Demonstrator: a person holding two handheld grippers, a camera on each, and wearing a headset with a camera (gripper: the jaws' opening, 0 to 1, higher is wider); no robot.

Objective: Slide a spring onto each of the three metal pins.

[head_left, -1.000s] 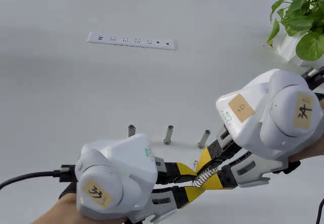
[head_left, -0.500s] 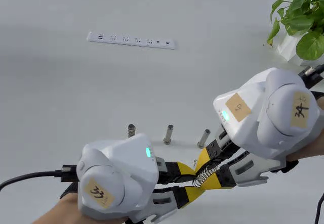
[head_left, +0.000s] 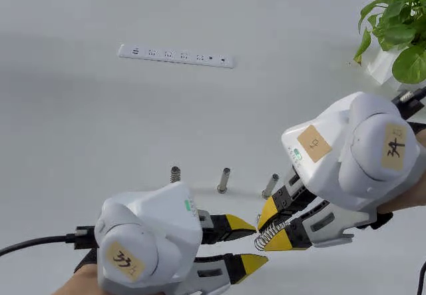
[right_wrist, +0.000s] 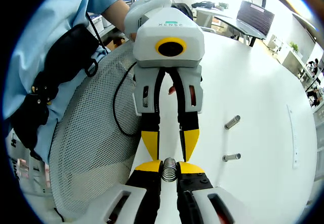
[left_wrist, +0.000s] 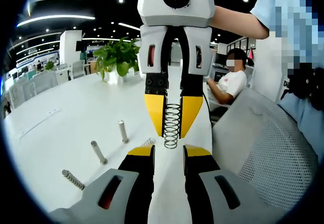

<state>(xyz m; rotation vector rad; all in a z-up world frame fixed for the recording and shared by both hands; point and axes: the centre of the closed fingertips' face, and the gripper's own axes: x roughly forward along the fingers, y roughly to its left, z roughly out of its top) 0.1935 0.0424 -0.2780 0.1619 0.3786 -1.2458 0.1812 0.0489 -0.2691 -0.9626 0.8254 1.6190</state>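
**Spring in the right gripper alone, bare pins just beyond it**

My right gripper (head_left: 261, 236) pinches the spring (head_left: 273, 230) between its yellow tips. The spring's long axis runs along those jaws, low and sloping. Its free end points near-left toward my left gripper (head_left: 261, 244), whose jaws stand spread. In the left gripper view that free end reaches about level with the left tips and touches neither.

The three pins stand upright in a row on the table (head_left: 100, 122), on the far side of both grippers. The left pin (head_left: 175, 174) is already sprung. The middle pin (head_left: 223, 179) and the right pin (head_left: 269, 185) are bare. The right pin is nearest, just beyond the right gripper's tips, so I judge the right gripper should make the placement. What matters for that move is that the spring lies nearly flat while the pin is upright. I must tip the spring until its bore lines up over the pin's top, then lower it.

A second ago the left jaws met the right gripper's at the spring. Now they have drawn back toward me and opened, leaving the spring to the right gripper. The pins have not moved.
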